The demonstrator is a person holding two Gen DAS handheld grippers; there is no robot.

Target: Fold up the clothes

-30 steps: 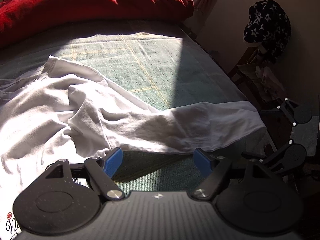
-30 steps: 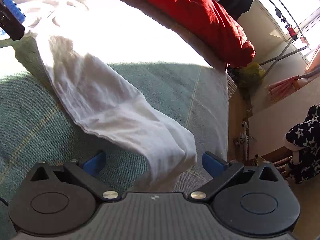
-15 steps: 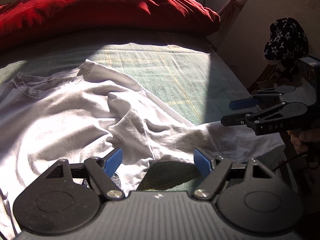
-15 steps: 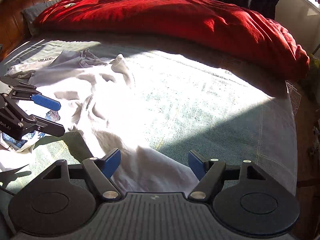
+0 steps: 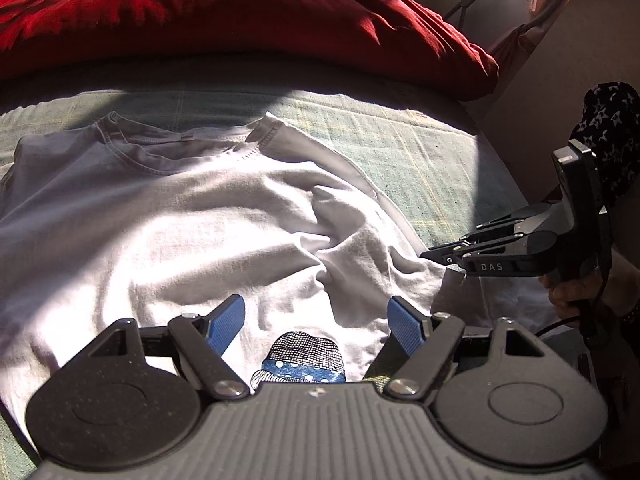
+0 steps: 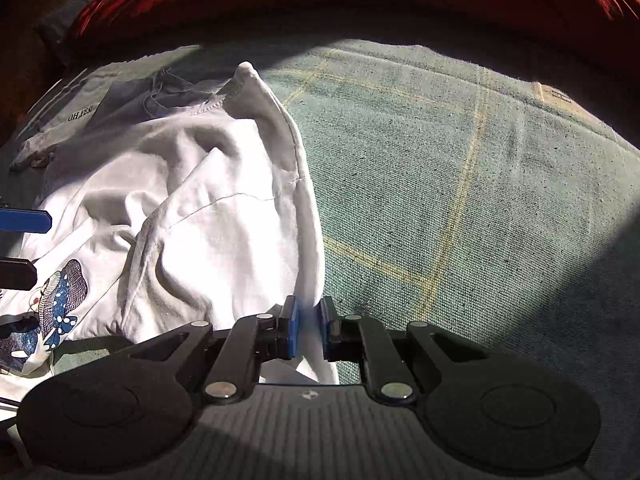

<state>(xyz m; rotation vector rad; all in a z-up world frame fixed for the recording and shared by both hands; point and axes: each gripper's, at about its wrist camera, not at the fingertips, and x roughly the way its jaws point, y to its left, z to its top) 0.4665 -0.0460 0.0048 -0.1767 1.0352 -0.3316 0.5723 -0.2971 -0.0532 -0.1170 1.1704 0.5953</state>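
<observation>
Across the green bed cover [image 6: 460, 168] lies the white T-shirt [image 5: 192, 232], rumpled, collar toward the red duvet [image 5: 240, 12] (a blue printed figure shows near its lower part). Its sleeve edge is pinched between the closed pads of the right gripper [image 6: 308, 330]. Above the print, the left gripper [image 5: 316, 324] hangs spread wide, grasping nothing.

Left view: low over the shirt [image 5: 200, 220], facing the red duvet [image 5: 240, 12].
Right view: close at its right edge.
Shared: shirt [image 6: 208, 208], duvet.
</observation>
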